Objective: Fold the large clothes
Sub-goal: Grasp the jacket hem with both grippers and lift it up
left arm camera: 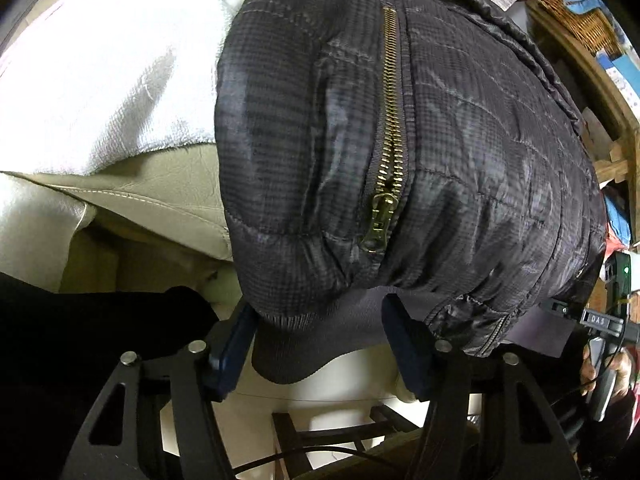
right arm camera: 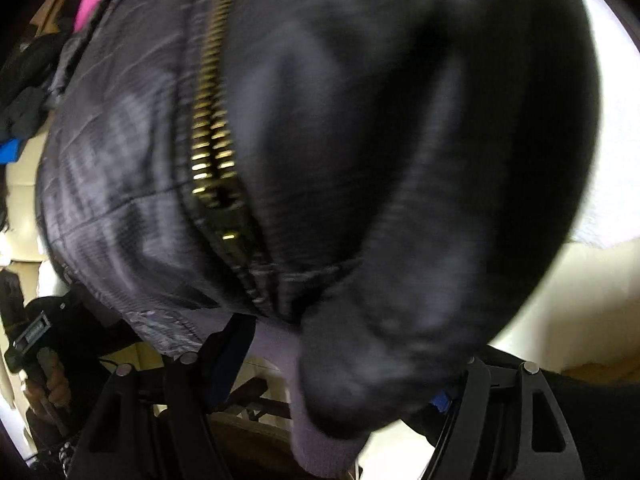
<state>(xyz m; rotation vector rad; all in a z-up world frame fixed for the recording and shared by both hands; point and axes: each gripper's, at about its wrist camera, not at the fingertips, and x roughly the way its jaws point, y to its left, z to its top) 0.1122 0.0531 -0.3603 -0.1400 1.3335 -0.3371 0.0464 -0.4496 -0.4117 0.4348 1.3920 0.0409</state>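
Left wrist view: dark quilted jacket (left arm camera: 460,140) with brass zipper (left arm camera: 390,136) fills the frame, draped over a white towel (left arm camera: 100,80) on a beige sofa (left arm camera: 160,188) | my left gripper (left arm camera: 320,344) — jaws wide, ribbed hem (left arm camera: 320,332) lying between them, unpinched | my right gripper (right arm camera: 344,364) — blurred, jacket covering the fingers, grip cannot be told.

jacket (right arm camera: 360,200) motion-blurred, covering right hand-held gripper (right arm camera: 344,364) fingertips
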